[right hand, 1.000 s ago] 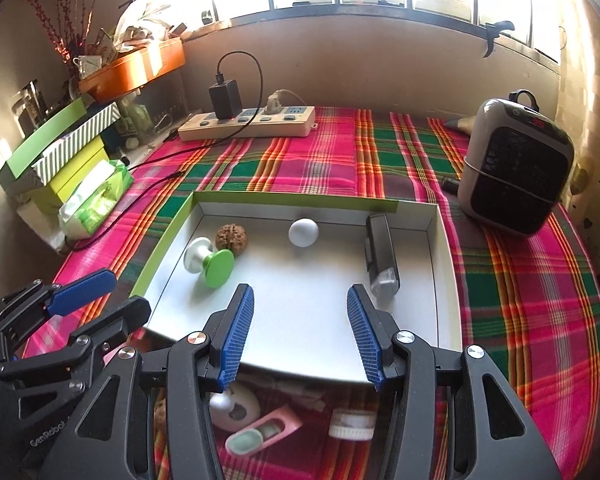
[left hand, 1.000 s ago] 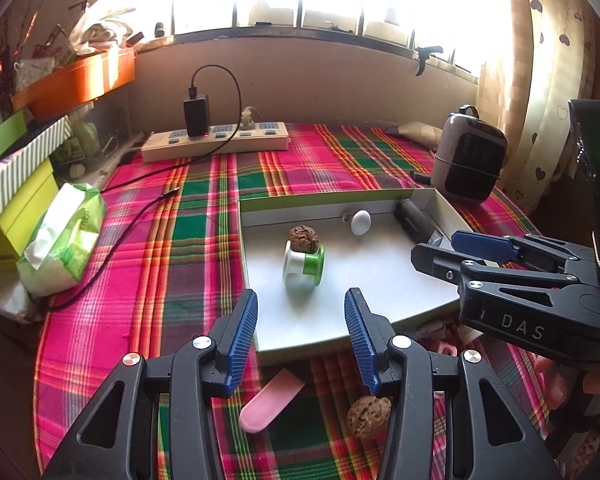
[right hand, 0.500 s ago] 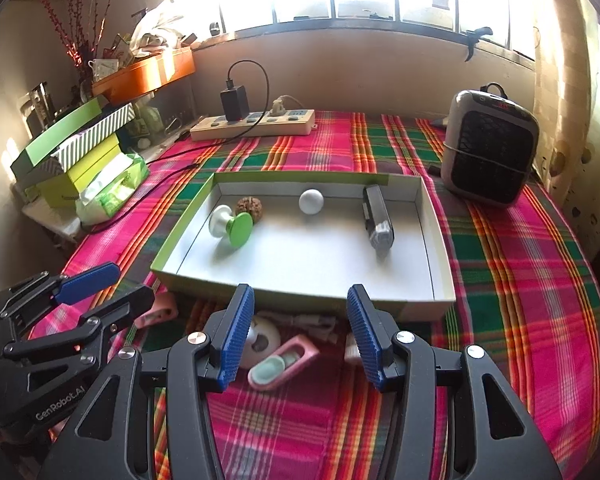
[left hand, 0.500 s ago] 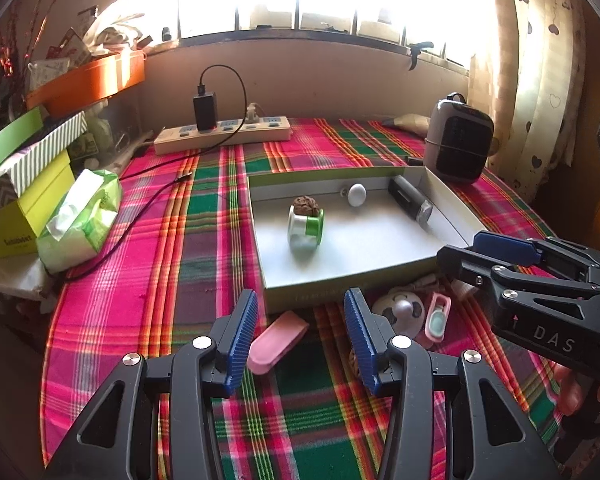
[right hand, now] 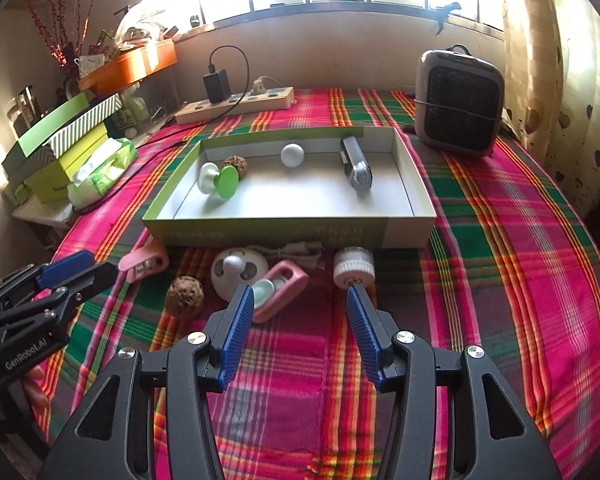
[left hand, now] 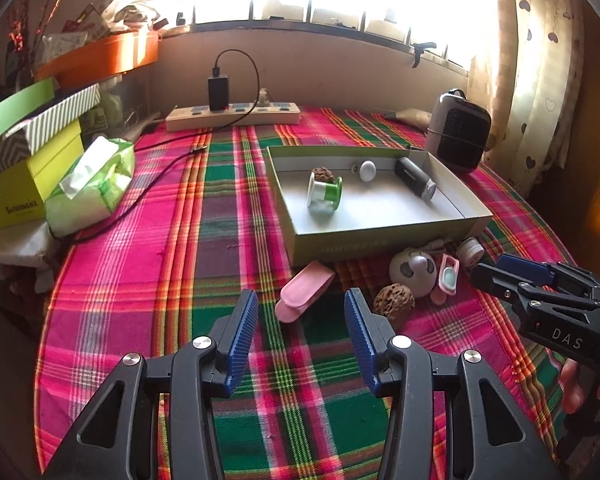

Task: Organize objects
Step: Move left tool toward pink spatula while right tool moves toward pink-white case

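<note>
A shallow green-sided box [left hand: 384, 236] [right hand: 284, 233] lies on the plaid cloth. Inside it are a green-and-white spool [left hand: 324, 197] [right hand: 219, 181], a walnut [left hand: 322, 174], a white ball [right hand: 292, 155] and a dark cylinder [right hand: 355, 168]. In front of the box lie a pink clip [left hand: 305, 289] [right hand: 144, 263], a walnut [left hand: 394, 303] [right hand: 184, 295], a round white fan [right hand: 239, 271], a pink case [right hand: 278, 290] and a small white jar [right hand: 354, 268]. My left gripper [left hand: 300, 307] hangs open and empty just short of the pink clip. My right gripper [right hand: 300, 304] is open and empty near the pink case.
A power strip [left hand: 233, 116] with a black charger and a cable sits at the back. A small heater [right hand: 458, 104] stands back right. Stacked green boxes [left hand: 24, 152] and a tissue pack [left hand: 92, 184] crowd the left edge. An orange tray [right hand: 130, 66] sits on the sill.
Both grippers have drawn back from over the box toward the table's near side. The loose items in front of the box have come into full view. Both jaws kept the same width.
</note>
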`<state>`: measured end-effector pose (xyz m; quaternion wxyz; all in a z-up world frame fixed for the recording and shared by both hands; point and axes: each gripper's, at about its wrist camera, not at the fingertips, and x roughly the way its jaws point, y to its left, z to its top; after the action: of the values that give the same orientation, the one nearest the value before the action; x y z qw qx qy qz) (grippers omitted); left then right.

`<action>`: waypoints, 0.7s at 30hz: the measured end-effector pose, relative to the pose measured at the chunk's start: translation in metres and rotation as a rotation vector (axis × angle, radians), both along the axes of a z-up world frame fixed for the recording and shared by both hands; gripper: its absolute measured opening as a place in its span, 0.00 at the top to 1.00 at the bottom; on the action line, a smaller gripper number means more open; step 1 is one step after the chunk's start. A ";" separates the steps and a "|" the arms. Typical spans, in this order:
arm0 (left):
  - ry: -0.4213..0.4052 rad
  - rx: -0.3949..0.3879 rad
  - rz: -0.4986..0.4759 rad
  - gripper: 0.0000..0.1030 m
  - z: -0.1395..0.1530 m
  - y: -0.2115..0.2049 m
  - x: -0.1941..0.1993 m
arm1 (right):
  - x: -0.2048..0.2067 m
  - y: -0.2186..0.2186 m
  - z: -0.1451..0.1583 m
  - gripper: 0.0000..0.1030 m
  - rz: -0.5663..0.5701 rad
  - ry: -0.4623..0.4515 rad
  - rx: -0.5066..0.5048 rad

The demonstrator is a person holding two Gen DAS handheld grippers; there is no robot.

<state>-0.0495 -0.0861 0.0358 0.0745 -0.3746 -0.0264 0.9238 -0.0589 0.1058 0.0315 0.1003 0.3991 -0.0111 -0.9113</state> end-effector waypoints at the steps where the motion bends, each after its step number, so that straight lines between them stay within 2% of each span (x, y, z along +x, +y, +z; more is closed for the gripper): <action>1: -0.004 0.003 -0.005 0.57 -0.002 -0.002 0.000 | 0.002 0.001 -0.002 0.51 -0.006 -0.003 0.000; 12: -0.037 0.026 -0.090 0.57 -0.010 -0.005 -0.020 | 0.010 0.017 -0.013 0.51 -0.059 -0.050 0.003; 21: -0.078 -0.006 -0.082 0.57 -0.019 -0.001 -0.037 | 0.001 0.014 -0.016 0.51 -0.027 -0.072 -0.018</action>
<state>-0.0863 -0.0875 0.0166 0.1101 -0.4115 -0.0112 0.9047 -0.0577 0.1196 0.0151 0.0913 0.4305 -0.0282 -0.8975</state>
